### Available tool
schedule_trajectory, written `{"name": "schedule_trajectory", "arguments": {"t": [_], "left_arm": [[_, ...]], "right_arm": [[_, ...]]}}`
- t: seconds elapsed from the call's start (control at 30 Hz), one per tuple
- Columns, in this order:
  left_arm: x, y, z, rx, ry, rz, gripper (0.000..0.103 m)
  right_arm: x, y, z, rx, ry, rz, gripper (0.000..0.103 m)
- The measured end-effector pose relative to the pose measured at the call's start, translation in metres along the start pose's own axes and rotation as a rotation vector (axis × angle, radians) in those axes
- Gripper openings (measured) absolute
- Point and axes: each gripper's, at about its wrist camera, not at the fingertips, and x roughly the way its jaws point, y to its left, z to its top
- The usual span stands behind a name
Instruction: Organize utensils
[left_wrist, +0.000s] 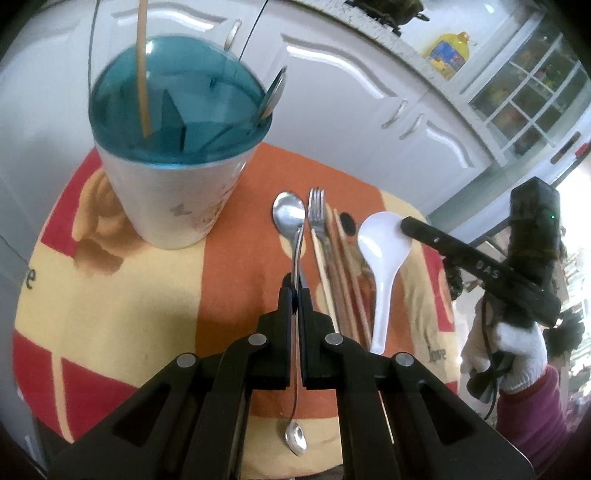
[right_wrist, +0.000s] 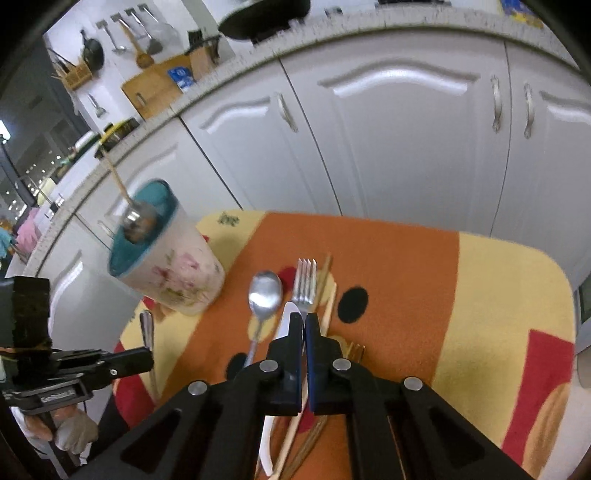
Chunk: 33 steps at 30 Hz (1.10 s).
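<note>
Two grippers are working over a patterned cloth (left_wrist: 147, 295). At left, the utensil cup (left_wrist: 173, 192) is standing upright, a chopstick (left_wrist: 142, 66) leaning inside. The left gripper (left_wrist: 294, 295) is pinching a small metal spoon (left_wrist: 295, 439) by its handle. Rightward, a larger spoon (left_wrist: 289, 216), fork (left_wrist: 316, 208) and chopsticks (left_wrist: 347, 266) are lying side by side — then the white spoon (left_wrist: 382, 236), which the right gripper (right_wrist: 303, 319) is clamping.

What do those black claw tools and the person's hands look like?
Each gripper is matte black plastic with two flat fingers on hinged links with silver pivot pins. The right gripper has white lettering and a black cable. The hand wears a white knit glove and a magenta sleeve.
</note>
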Motion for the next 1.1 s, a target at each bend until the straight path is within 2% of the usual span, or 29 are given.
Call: {"name": "schedule_trajectory", "arguments": {"t": [0.33,0.67,0.97,1.1], "left_arm": [[-0.038,-0.01,0.001,0.018,-0.07,-0.03,0.001],[-0.069,-0.014,0.007,0.033,-0.138,-0.042,0.001],[-0.106,-0.013,0.03,0.033,-0.202,-0.058,0.001],[-0.137,-0.012,0.057,0.041,-0.26,-0.065,0.001]], "right_arm": [[-0.044,0.032,0.01,-0.019,-0.126,0.023,0.001],[-0.057,0.062,0.033,-0.054,-0.191,0.054,0.001],[-0.064,0.088,0.061,-0.106,-0.242,0.071,0.001],[-0.065,0.104,0.081,-0.131,-0.283,0.088,0.001]]}}
